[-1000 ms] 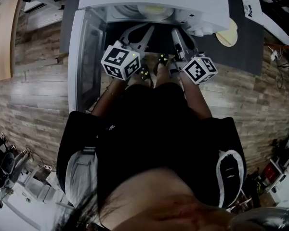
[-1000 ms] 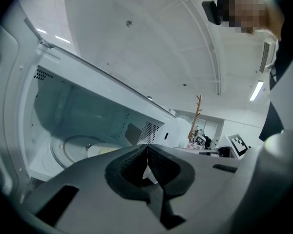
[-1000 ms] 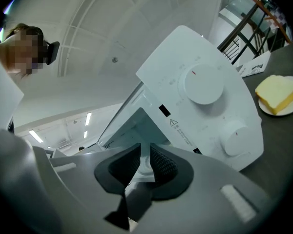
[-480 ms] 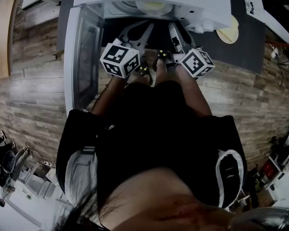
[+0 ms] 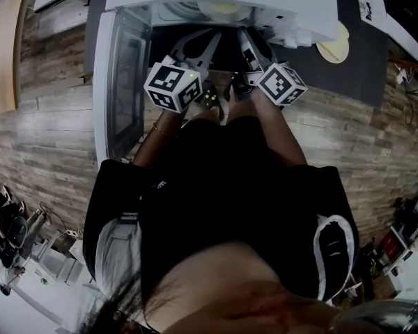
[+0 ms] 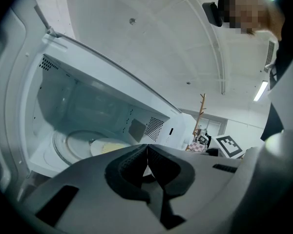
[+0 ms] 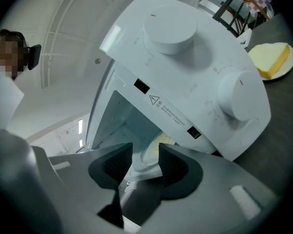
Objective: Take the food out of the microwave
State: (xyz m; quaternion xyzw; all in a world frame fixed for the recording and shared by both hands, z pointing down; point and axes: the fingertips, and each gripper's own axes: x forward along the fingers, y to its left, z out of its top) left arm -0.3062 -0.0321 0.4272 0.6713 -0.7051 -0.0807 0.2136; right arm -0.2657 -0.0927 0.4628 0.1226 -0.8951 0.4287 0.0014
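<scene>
So, right hand-held gripper [image 7: 145,162]: jaws part-way apart, have just been opening; pads press on nothing; a plate rim shows through the gap, can't tell if it's inside the gap or behind it.
left hand-held gripper [image 6: 147,152]: jaws closed together, empty, aimed at the cavity mouth.
food [image 6: 112,148]: pale yellow, on a plate [image 6: 98,146] on the turntable [image 6: 68,147], inside the microwave [image 7: 185,72]; not out yet.
door [image 5: 122,82]: swung open on the left, beside the left hand-held gripper.
other plate [image 7: 271,60]: holds a yellow piece, sits on the dark surface [image 7: 283,116] just beside the microwave, right side.
risk, grip: probably a one-sided pinch on a thin rim; the plate could tip and the food slide off when lifted.
risk, jaws: gap may be too narrow or off-line with the rim; pads would shove the plate back on the turntable instead of taking it.
risk, left side: closed jaws can't support the far edge unless reopened; may only nudge.
risk, frame: both hand-held grippers crowd the opening; could knock the cavity edge, the door or each other when pulling out.
risk, set-down: the spot to the right is taken by the other plate; a collision there is possible.
</scene>
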